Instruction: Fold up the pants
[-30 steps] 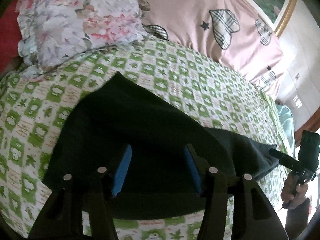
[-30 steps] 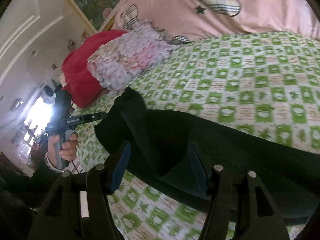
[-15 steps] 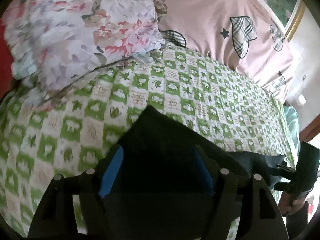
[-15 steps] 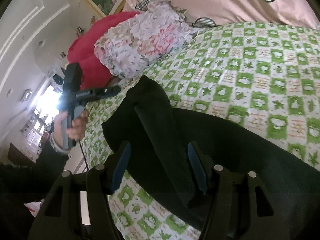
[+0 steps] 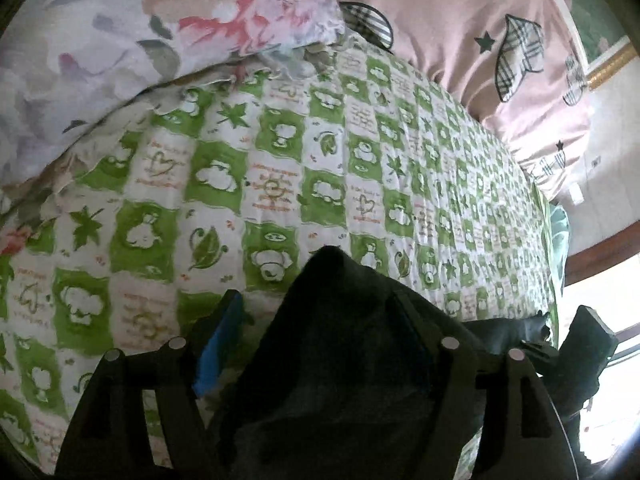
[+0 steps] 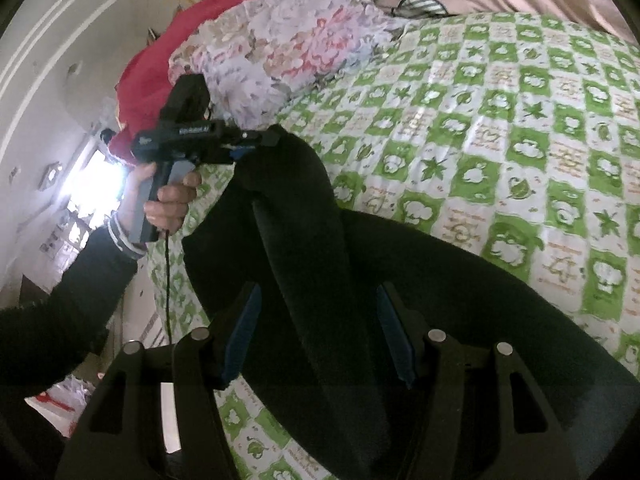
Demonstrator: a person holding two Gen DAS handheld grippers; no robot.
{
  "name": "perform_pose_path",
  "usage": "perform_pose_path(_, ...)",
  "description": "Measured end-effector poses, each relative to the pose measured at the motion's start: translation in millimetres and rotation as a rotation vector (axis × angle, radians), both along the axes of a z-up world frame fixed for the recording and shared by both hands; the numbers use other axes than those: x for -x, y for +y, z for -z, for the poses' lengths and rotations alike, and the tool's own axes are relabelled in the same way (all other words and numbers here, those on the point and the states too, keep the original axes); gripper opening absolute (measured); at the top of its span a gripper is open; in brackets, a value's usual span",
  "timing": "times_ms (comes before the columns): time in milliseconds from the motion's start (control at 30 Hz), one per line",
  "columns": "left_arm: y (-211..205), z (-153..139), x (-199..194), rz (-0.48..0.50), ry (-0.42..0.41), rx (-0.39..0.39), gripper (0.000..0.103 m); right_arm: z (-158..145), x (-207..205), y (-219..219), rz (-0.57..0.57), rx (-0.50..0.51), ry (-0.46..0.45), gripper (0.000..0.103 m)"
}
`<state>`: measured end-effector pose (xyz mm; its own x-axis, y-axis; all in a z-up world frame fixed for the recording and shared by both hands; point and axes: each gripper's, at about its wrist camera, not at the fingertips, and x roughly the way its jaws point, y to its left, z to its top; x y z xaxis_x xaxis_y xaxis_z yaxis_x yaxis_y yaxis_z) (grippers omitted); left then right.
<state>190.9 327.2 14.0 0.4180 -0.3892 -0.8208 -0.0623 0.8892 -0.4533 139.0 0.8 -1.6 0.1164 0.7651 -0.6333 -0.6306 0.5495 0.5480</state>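
The dark pants (image 5: 344,360) lie bunched on the green-checked bedsheet (image 5: 280,184). My left gripper (image 5: 316,300) straddles their near corner. The cloth rises over its right finger and hides that pad, while the blue left pad (image 5: 218,344) stands clear of the fabric; the jaws are closing. In the right wrist view the pants (image 6: 400,280) form a raised ridge that runs from the left gripper (image 6: 272,138) down between my right gripper's (image 6: 320,288) fingers. Those jaws are closing too, and both blue pads (image 6: 244,328) are apart from the cloth.
A floral pillow (image 5: 140,40) and a pink heart-print quilt (image 5: 460,40) lie at the bed's far end, with a red pillow (image 6: 160,60) behind. A hand and dark sleeve (image 6: 80,280) hold the left gripper. The bed edge (image 5: 554,280) drops off at right.
The left gripper has moved toward the floral pillow and lower over the sheet, its jaws wider. The pants' corner has bunched into a peak. In the right wrist view the left gripper has come closer.
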Motion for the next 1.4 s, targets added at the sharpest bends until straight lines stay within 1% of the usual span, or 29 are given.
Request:
perform_pose_path(33,-3.3,-1.3,0.8,0.007,-0.007,-0.013,0.060,1.5,0.2,2.7,-0.006,0.011,-0.005,0.045)
perform_pose_path(67,-5.4,-2.5,0.7,0.013,-0.013,-0.019,0.046,2.9,0.5,6.1,-0.015,0.020,-0.007,0.034)
perform_pose_path(100,-7.7,-3.6,1.2,0.014,-0.018,-0.030,0.040,3.9,0.5,7.4,-0.018,0.026,-0.009,0.028)
perform_pose_path(133,-9.7,-4.6,2.0,0.015,-0.022,-0.044,0.026,4.2,1.2,8.7,-0.021,0.030,-0.018,0.022)
perform_pose_path(167,-11.8,-5.8,3.4,0.018,-0.025,-0.058,0.018,3.7,2.6,8.9,-0.023,0.032,-0.027,0.012)
perform_pose_path(200,-12.6,-7.3,5.3,0.017,-0.030,-0.067,0.017,3.3,3.3,8.8,-0.021,0.028,-0.040,0.010)
perform_pose_path(267,-13.9,-11.9,11.0,0.012,-0.050,-0.078,0.010,1.5,4.1,8.3,-0.013,0.020,-0.052,0.008)
perform_pose_path(367,-12.2,-22.3,22.4,-0.008,-0.082,-0.073,0.007,-3.3,7.7,7.4,-0.009,0.007,-0.069,0.007)
perform_pose_path(500,-9.2,-40.7,44.9,-0.040,-0.136,-0.064,0.006,-17.1,20.1,6.9,-0.024,-0.023,-0.109,0.007)
perform_pose_path(633,-8.0,-56.9,78.5,-0.074,-0.199,-0.059,0.005,-28.8,37.3,8.1,-0.054,-0.036,-0.155,0.007)
perform_pose_path(767,-7.6,-63.2,109.8,-0.116,-0.237,-0.066,0.005,-31.7,57.4,9.5,-0.096,-0.024,-0.192,0.007)
perform_pose_path(867,-7.2,-63.2,130.5,-0.147,-0.252,-0.059,0.005,-27.4,68.8,11.5,-0.116,0.006,-0.208,0.007)
perform_pose_path(1033,-6.7,-58.1,160.8,-0.201,-0.271,-0.053,0.005,-19.6,78.7,11.5,-0.123,0.014,-0.204,0.007)
perform_pose_path(1133,-4.7,-52.2,172.7,-0.230,-0.275,-0.039,0.005,-14.3,82.3,12.5,-0.131,0.022,-0.198,0.007)
perform_pose_path(1267,-2.3,-42.4,188.1,-0.272,-0.274,-0.046,0.005,-8.0,86.4,17.8,-0.140,0.043,-0.207,0.007)
perform_pose_path(1400,-1.2,-33.8,199.4,-0.310,-0.275,-0.054,0.006,-1.5,88.6,21.5,-0.143,0.058,-0.197,0.008)
